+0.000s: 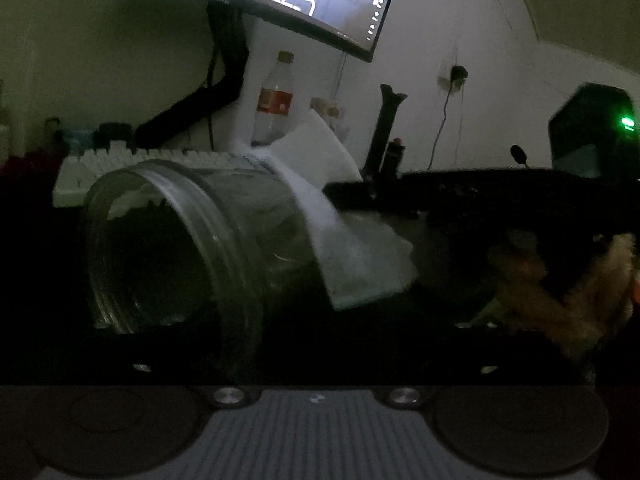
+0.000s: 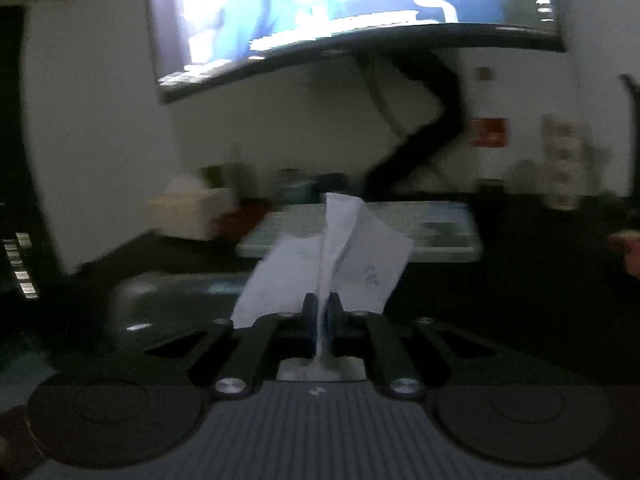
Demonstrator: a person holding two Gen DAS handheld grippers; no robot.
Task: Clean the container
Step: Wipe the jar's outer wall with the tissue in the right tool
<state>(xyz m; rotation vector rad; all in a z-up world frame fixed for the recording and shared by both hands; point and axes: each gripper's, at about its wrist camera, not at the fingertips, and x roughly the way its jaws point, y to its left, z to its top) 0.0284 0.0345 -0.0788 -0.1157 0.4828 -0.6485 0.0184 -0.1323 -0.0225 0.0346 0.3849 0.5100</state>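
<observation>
Pinching a crumpled white paper tissue, your right gripper has its jaws clenched on the sheet and presses it against the outer wall of the clear round plastic container. That container lies on its side, mouth toward 8 o'clock in the left wrist view; whether the left gripper grips it, you cannot tell. Wiping looks under way on the outside; the inside's state is unreadable in this dim light.
</observation>
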